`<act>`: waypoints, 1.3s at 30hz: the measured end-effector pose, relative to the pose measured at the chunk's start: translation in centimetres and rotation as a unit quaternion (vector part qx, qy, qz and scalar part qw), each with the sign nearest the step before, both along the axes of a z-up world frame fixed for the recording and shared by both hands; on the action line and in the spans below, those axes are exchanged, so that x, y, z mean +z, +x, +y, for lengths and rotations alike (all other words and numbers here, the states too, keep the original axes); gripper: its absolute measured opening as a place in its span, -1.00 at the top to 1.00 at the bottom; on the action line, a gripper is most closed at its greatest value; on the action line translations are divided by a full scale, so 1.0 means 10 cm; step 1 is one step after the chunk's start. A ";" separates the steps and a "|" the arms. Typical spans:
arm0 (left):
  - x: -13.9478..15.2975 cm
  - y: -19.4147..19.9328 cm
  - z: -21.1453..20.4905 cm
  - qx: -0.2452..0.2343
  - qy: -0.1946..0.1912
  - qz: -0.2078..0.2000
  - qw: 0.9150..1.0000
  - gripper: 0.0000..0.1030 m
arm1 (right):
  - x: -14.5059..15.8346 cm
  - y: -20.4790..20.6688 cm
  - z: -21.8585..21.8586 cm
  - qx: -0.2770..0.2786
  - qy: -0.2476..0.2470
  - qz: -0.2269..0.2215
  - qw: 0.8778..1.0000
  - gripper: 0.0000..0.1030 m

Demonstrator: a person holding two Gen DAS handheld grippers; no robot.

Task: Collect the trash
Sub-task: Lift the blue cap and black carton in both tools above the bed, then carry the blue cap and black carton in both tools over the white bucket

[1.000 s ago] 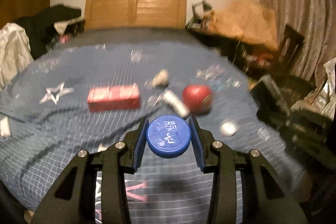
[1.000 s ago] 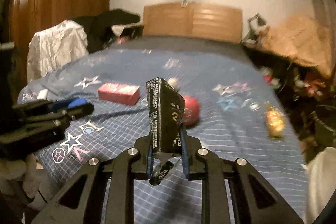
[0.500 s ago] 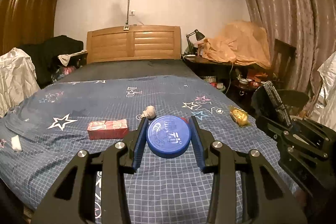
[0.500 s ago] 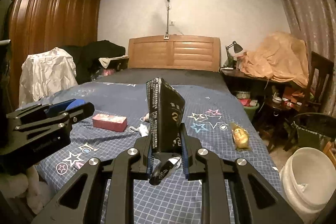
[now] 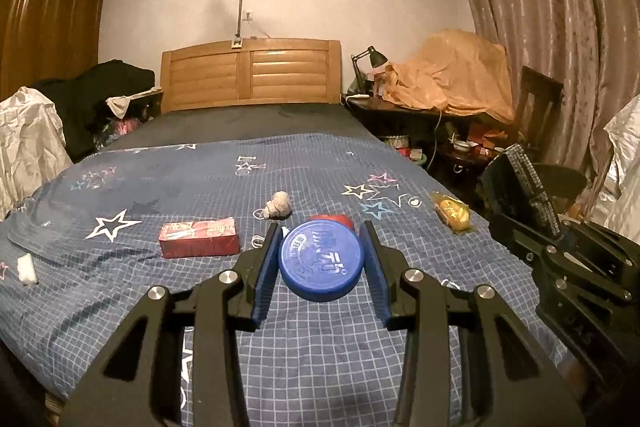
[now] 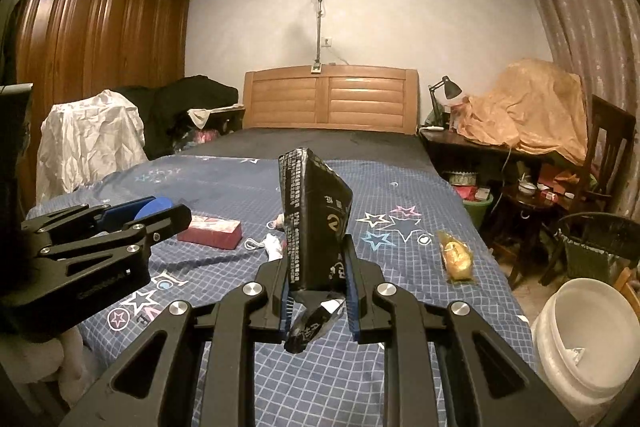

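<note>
My left gripper (image 5: 321,261) is shut on a blue round lid (image 5: 321,259) and holds it above the bed. My right gripper (image 6: 316,279) is shut on a black crumpled carton (image 6: 314,223) held upright. On the blue star bedspread (image 5: 200,187) lie a red box (image 5: 199,237), a crumpled paper ball (image 5: 279,205), a yellow wrapped snack (image 5: 451,211) and a red round thing (image 5: 332,219) mostly hidden behind the lid. The left gripper (image 6: 100,227) shows at the left of the right wrist view. The right gripper (image 5: 576,267) shows at the right of the left wrist view.
A white bucket (image 6: 580,331) stands on the floor at the bed's right, beside a dark bin (image 6: 600,247). A small white scrap (image 5: 26,269) lies at the bed's left edge. A cluttered desk (image 5: 440,115) and a chair (image 5: 536,107) stand right of the bed.
Both grippers rose and pulled back from the bed, each still holding its item. The views went from blurred and close to steady and level; the bucket has come into sight.
</note>
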State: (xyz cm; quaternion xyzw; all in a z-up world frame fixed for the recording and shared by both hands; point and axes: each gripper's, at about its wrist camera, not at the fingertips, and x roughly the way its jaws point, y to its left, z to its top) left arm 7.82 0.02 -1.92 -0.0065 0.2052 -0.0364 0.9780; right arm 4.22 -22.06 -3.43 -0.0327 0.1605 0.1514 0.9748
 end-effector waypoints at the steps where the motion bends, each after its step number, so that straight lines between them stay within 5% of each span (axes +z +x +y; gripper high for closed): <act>1: 0.00 0.00 0.00 0.000 0.000 0.001 1.000 0.26 | -0.02 0.03 0.04 0.000 0.000 0.000 1.000 0.57; 39: -0.07 0.03 -0.09 -0.001 0.004 0.018 1.000 0.26 | -0.25 0.13 0.24 0.004 -0.005 0.015 1.000 0.57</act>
